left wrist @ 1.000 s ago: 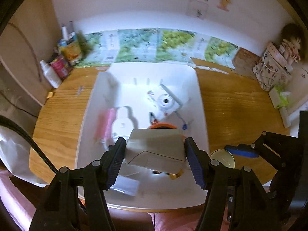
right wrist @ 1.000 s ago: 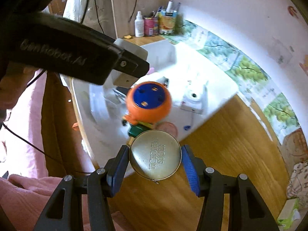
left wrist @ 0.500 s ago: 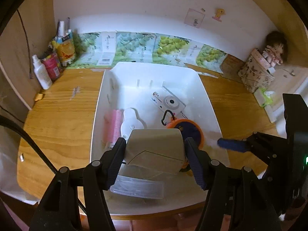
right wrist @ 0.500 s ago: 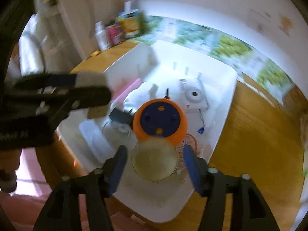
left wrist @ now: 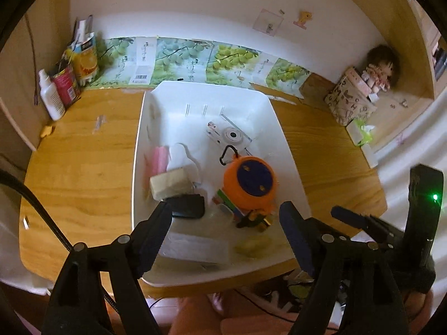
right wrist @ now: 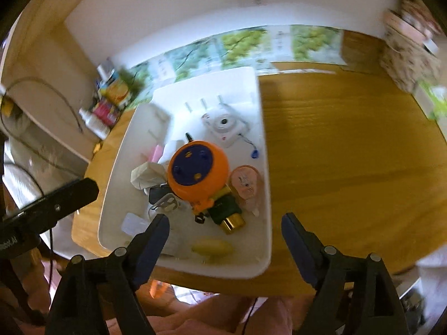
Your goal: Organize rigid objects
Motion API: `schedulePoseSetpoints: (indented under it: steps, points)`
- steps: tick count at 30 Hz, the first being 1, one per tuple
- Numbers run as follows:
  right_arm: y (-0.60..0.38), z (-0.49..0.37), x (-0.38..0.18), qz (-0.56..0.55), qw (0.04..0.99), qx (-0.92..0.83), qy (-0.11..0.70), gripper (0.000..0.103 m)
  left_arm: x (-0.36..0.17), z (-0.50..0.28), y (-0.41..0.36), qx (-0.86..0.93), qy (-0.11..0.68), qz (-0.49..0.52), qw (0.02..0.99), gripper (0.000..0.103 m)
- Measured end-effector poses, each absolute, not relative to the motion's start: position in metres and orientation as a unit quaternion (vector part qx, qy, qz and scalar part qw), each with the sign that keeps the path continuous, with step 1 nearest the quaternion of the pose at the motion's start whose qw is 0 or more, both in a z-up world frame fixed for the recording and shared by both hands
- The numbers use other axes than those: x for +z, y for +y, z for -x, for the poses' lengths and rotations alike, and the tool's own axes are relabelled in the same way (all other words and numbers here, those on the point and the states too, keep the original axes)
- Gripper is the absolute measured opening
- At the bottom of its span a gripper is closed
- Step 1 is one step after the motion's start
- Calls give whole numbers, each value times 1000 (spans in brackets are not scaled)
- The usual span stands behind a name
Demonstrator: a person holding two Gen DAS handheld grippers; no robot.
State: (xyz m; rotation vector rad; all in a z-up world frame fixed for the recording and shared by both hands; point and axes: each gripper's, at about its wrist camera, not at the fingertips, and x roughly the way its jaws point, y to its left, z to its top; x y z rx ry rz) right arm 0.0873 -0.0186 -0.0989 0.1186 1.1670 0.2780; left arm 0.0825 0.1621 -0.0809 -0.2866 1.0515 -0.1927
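Observation:
A white bin (left wrist: pixel 282 139) on the wooden table holds several rigid objects. The beige box (left wrist: pixel 170 184) lies in it at the left, beside a pink item (left wrist: pixel 158 160). The round gold tin (left wrist: pixel 252 244) lies blurred near the bin's front; it also shows in the right wrist view (right wrist: pixel 213 247). An orange and blue round toy (left wrist: pixel 250 184) and a white camera (left wrist: pixel 227 136) sit in the middle. My left gripper (left wrist: pixel 225 223) is open and empty above the bin's front. My right gripper (right wrist: pixel 225 233) is open and empty above the bin's front too.
Cans and a white bottle (left wrist: pixel 51 97) stand at the table's back left. A patterned bag (left wrist: pixel 349 104) and a doll (left wrist: pixel 380 68) sit at the back right. The right gripper's body (left wrist: pixel 391 229) shows at the left view's lower right. Bare wood (right wrist: pixel 349 153) lies right of the bin.
My left gripper opened and let the beige box drop into the bin. My right gripper opened and released the gold tin into the bin's front. Both grippers pulled back.

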Motion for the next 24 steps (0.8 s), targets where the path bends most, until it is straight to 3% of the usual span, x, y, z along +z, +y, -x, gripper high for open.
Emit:
schedulePoseSetpoints:
  steps: [7,24]
  points:
    - [-48,-57,-84,-58,836,101,536,103,-73,-66,140,-66,493,148,855,82]
    - [-135,-11,-30,-26,874,110,472,103,-38,-15,42,36,432,123,893,86]
